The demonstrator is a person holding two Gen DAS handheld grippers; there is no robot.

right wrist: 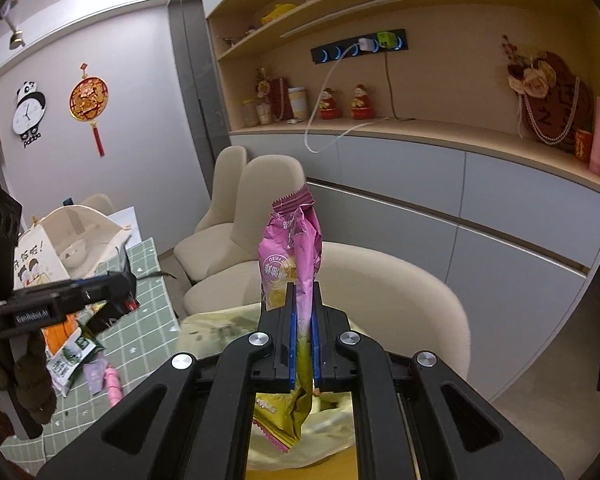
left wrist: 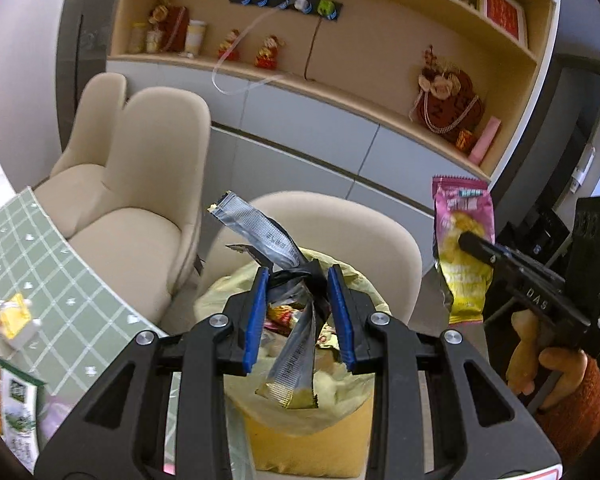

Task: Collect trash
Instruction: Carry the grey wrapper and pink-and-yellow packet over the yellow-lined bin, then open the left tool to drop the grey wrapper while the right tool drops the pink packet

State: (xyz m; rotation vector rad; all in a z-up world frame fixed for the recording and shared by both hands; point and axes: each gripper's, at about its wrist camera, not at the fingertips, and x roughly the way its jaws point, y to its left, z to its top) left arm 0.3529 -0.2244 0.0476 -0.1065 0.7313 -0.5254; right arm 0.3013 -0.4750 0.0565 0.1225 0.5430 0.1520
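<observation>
Above the bin point(left wrist: 308, 432), left hand-held gripper point(left wrist: 298, 316) seemingly parted around wrapper point(left wrist: 260, 232).

Left wrist fisheye sits close above yellow-lined bin point(left wrist: 300, 420), facing shelving wall point(left wrist: 340, 64). Right wrist fisheye, beside it, faces same wall point(right wrist: 420, 92) from similar height. Both views share beige chairs point(left wrist: 140, 208) point(right wrist: 236, 240), green-checked bench point(left wrist: 40, 264) point(right wrist: 148, 320).
</observation>
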